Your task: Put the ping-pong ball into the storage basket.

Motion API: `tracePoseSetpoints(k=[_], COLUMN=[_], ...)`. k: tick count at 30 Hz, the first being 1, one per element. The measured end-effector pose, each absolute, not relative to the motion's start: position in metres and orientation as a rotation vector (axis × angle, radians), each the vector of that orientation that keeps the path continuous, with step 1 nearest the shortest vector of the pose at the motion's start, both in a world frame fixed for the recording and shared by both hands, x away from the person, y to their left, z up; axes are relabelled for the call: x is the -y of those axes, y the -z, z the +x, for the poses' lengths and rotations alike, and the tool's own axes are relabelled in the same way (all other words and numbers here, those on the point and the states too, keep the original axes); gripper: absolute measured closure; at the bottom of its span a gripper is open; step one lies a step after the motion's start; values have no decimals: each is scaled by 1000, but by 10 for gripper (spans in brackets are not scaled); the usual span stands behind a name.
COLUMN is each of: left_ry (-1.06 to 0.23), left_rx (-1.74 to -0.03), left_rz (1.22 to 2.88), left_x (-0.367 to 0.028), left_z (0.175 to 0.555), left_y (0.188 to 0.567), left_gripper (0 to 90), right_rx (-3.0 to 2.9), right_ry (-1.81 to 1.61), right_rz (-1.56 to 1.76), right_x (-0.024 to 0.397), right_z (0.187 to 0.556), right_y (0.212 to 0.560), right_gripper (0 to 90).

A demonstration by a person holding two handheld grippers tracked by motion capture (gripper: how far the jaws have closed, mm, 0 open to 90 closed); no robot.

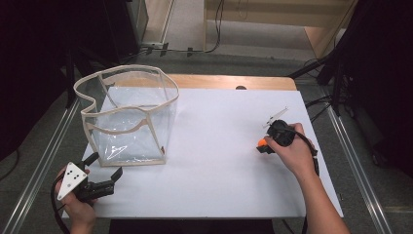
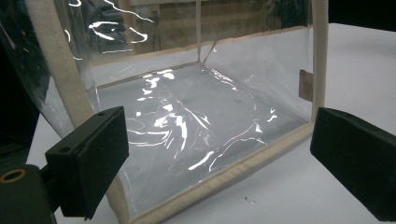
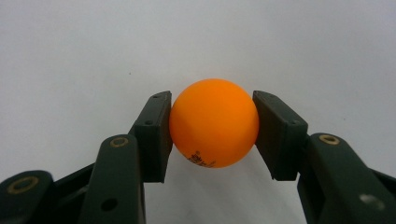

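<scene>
Two black jaws of the right gripper pinch the orange ping-pong ball squarely between them, low over the white table. Well apart, the left gripper gapes wide, facing the clear plastic bag.

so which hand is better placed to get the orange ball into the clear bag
Right. The right gripper is already shut on the orange ball. The left gripper is open beside the clear bag, free to steady it.
</scene>
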State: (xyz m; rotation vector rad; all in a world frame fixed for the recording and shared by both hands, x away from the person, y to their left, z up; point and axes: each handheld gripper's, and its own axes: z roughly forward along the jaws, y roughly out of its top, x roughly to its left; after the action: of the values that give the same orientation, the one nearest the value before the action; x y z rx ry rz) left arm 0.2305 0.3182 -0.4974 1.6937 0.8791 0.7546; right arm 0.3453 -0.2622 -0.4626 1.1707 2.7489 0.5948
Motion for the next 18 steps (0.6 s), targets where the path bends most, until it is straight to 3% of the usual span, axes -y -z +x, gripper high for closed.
tracePoseSetpoints(k=[18], left_ry=[-753], left_rx=[-874], left_rz=[1704], left_x=[-318], left_z=[231], left_y=[498], left_gripper=[49], right_rx=[-2787], right_ry=[-627], right_rz=[1103], right_x=[247], right_z=[348], right_y=[453], right_gripper=[481])
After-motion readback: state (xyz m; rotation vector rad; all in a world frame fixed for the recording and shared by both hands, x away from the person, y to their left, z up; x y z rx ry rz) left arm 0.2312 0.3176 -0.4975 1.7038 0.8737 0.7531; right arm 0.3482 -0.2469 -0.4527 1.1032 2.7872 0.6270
